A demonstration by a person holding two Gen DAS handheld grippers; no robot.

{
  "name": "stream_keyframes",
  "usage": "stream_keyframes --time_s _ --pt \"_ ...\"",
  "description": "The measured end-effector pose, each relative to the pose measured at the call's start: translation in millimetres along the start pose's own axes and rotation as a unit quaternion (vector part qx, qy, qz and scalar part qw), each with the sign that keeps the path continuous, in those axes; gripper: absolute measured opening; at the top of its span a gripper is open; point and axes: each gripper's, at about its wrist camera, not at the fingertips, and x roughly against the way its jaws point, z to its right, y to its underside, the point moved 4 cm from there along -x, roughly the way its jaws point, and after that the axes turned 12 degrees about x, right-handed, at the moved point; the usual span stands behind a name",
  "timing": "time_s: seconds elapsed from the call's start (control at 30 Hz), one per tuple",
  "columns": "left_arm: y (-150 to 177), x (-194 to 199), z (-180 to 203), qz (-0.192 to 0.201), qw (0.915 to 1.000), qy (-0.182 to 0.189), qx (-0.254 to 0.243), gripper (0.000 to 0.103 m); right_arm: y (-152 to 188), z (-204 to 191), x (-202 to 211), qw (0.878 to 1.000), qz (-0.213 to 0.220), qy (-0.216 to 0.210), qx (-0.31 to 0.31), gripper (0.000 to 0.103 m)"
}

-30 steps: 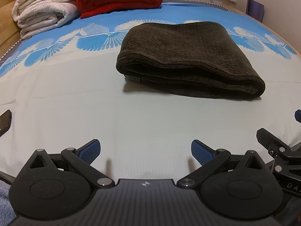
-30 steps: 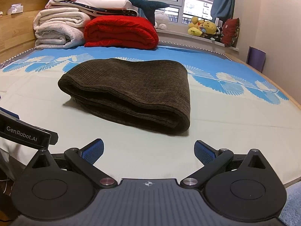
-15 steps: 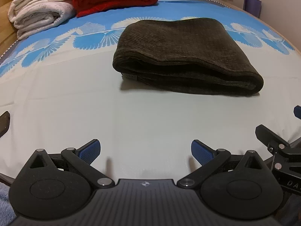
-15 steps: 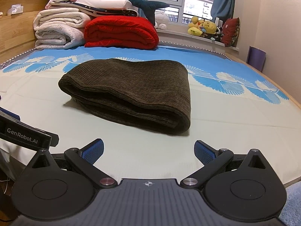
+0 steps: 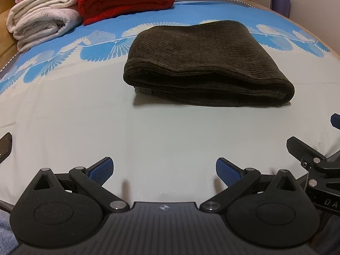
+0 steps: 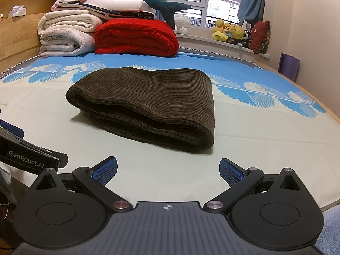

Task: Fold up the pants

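The dark brown corduroy pants (image 5: 204, 63) lie folded into a thick rectangular bundle on the bed, seen too in the right wrist view as the pants (image 6: 148, 102). My left gripper (image 5: 164, 171) hovers over the pale sheet short of the bundle, open, nothing between its blue pads. My right gripper (image 6: 167, 171) is also open and empty, back from the bundle's near edge. Each gripper shows at the edge of the other's view: the right gripper's body (image 5: 314, 163) and the left gripper's body (image 6: 25, 159).
The bed sheet (image 5: 148, 138) is pale with a blue fan pattern further back. Folded white blankets (image 6: 65, 34) and a red quilt (image 6: 136, 38) are stacked at the headboard end. Plush toys (image 6: 231, 31) sit on the windowsill. A purple object (image 6: 289, 65) leans on the right wall.
The left wrist view has tilted slightly, so the pants and blankets sit a little differently in frame. The right gripper has held still. Both stay open.
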Motion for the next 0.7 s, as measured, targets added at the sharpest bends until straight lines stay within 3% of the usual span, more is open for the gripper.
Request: stream_keyframes --time_s 0.7 --pt "1.0 2.1 1.0 0.003 1.0000 -0.008 -0.005 0.103 -0.4 2.2 1.5 1.000 0.003 -0.003 0.001 0.101"
